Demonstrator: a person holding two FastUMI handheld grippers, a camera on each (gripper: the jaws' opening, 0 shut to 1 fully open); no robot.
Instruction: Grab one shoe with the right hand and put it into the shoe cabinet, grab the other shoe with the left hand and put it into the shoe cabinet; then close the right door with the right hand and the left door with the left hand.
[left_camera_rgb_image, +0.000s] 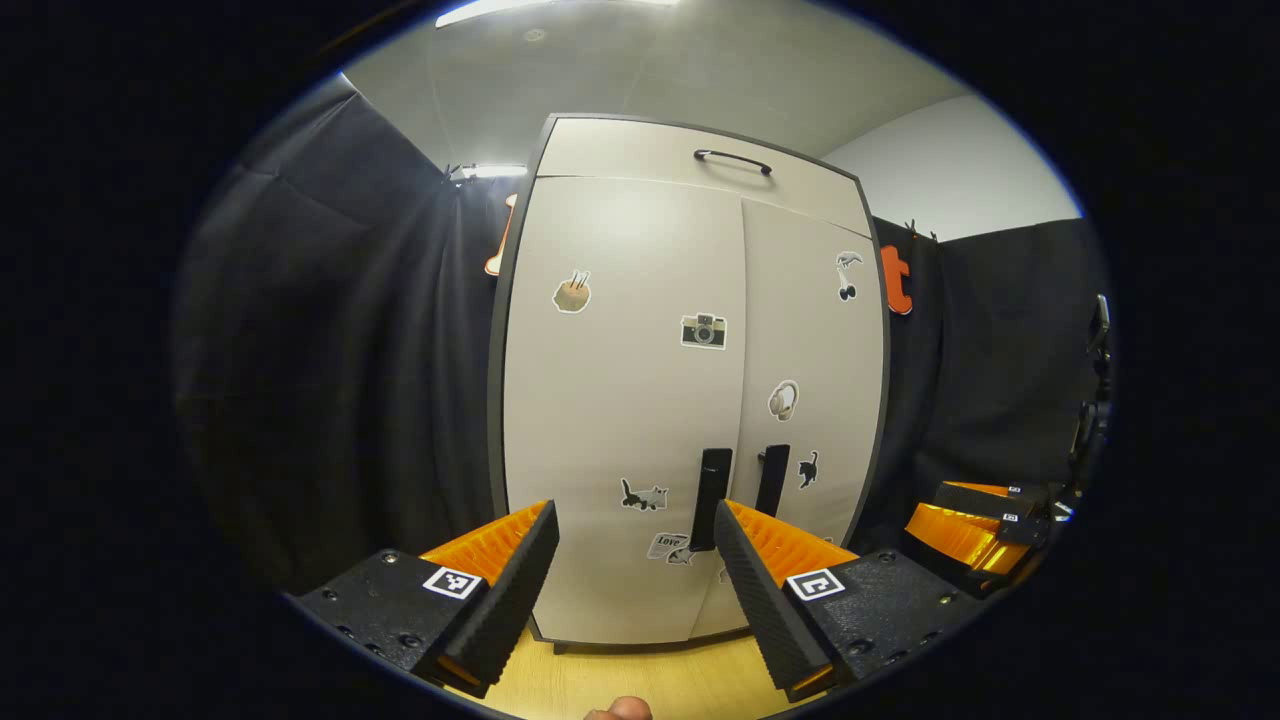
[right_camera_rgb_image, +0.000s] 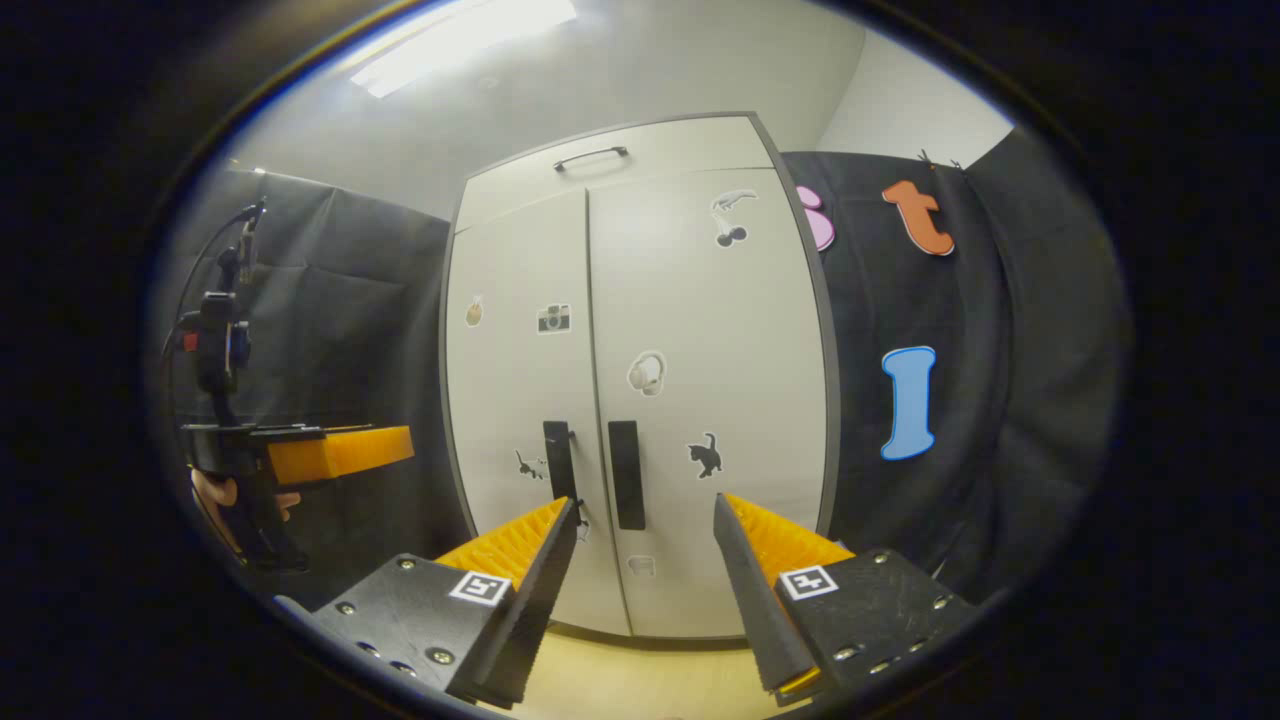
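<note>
The pale shoe cabinet (left_camera_rgb_image: 640, 380) stands upright in front of me with both doors shut flush, stickers scattered over them. In the left gripper view its left door handle (left_camera_rgb_image: 710, 498) and right door handle (left_camera_rgb_image: 772, 480) sit side by side near the bottom. My left gripper (left_camera_rgb_image: 635, 555) is open a short way from the left door, nothing between its fingers. The right gripper (left_camera_rgb_image: 975, 530) shows at the lower right. In the right gripper view the cabinet (right_camera_rgb_image: 690, 400) faces my open, empty right gripper (right_camera_rgb_image: 645, 550), with the right handle (right_camera_rgb_image: 626, 474) just beyond. The left gripper (right_camera_rgb_image: 330, 452) hangs left, held by a hand.
A drawer front with a curved bar handle (left_camera_rgb_image: 733, 160) tops the cabinet. Black cloth walls flank it on both sides. A light wooden floor (left_camera_rgb_image: 640, 680) runs under the cabinet's base. A stand with a device (right_camera_rgb_image: 220, 330) rises at the left in the right gripper view.
</note>
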